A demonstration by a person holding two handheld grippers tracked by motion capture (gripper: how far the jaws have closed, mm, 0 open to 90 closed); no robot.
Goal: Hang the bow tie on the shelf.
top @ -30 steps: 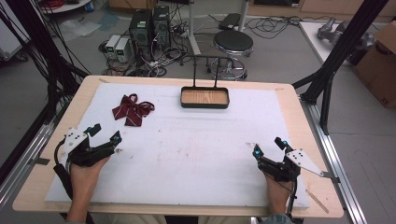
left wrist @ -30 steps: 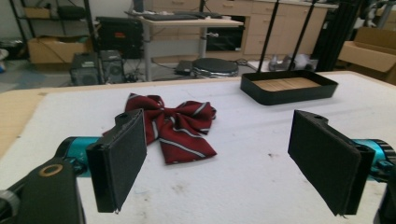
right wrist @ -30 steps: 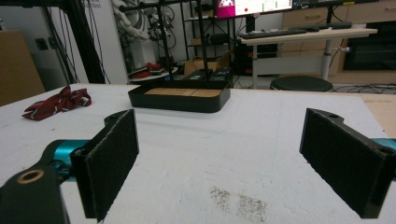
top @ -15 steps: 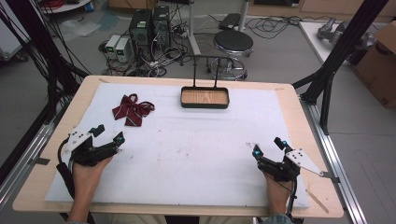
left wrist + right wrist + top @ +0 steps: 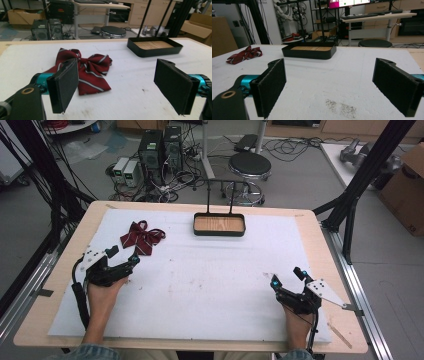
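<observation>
The white-covered table [image 5: 210, 285] carries a black tray [image 5: 219, 224] with a wooden floor at its far edge, middle. A striped maroon bow tie [image 5: 141, 237] lies crumpled toward the far left corner. The left claw [image 5: 123, 260], jaws wide apart, sits just short of it, seemingly approaching; next comes closing around the fabric. The right claw [image 5: 287, 276] rests near the right edge, equally spread and empty.

Dark red bow tie [image 5: 85, 68] (white-striped), black tray [image 5: 219, 225] with tan wood floor.
</observation>
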